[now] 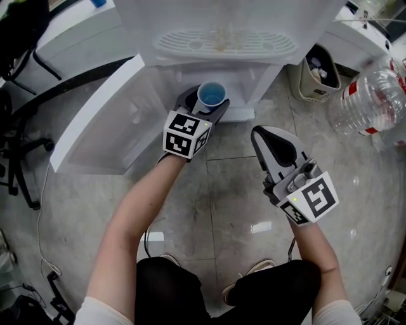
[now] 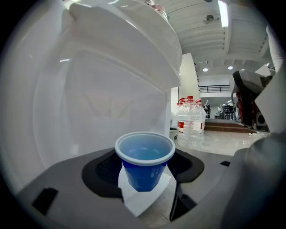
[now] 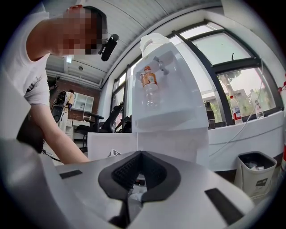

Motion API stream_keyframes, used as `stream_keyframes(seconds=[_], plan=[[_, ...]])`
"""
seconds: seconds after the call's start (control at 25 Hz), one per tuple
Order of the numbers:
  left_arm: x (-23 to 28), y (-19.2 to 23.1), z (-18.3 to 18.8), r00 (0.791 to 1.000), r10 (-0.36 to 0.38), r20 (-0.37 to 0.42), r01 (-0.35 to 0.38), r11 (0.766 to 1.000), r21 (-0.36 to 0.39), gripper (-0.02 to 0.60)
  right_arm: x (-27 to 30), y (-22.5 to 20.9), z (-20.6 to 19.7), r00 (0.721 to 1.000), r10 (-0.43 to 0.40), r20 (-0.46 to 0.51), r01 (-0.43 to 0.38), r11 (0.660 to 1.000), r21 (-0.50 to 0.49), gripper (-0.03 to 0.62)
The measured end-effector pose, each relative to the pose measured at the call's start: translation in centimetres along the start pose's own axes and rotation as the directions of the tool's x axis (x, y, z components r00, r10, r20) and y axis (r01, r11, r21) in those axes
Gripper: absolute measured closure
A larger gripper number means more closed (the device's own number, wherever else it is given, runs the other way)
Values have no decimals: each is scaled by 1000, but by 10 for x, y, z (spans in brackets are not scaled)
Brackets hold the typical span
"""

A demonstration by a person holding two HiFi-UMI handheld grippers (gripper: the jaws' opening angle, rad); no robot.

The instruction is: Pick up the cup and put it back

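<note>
The right gripper (image 1: 268,134) hangs over the floor (image 1: 235,190), its jaws closed together on nothing. The left gripper (image 1: 208,106) clamps the blue cup (image 1: 212,94) upright, just in front of the white dispenser (image 1: 226,42).

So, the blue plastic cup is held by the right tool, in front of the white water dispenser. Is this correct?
Not quite. The blue plastic cup is held by the left tool, not the right one, in front of the white water dispenser. The left gripper view shows the cup between that tool's jaws. The right tool is shut with nothing in it.
</note>
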State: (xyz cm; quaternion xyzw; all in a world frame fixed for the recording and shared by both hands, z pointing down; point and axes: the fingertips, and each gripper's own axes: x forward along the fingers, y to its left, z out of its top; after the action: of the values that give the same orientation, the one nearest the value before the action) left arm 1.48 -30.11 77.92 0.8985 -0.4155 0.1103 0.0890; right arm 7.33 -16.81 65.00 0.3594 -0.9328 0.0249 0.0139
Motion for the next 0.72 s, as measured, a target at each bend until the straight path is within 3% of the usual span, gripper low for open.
stream_keyframes(seconds=[0.28, 0.44, 0.72], plan=[[-37, -19, 20, 1000, 31, -4, -31, 999, -43, 268, 10, 28, 19, 996, 9, -91, -12, 999, -39, 576], [-56, -38, 33, 998, 33, -46, -36, 997, -75, 268, 0, 40, 37, 984, -1, -177, -13, 997, -75, 576], [-91, -56, 87, 997, 46, -58, -52, 993, -105, 268, -32, 27, 93, 978, -92, -187, 88, 996, -28, 576]])
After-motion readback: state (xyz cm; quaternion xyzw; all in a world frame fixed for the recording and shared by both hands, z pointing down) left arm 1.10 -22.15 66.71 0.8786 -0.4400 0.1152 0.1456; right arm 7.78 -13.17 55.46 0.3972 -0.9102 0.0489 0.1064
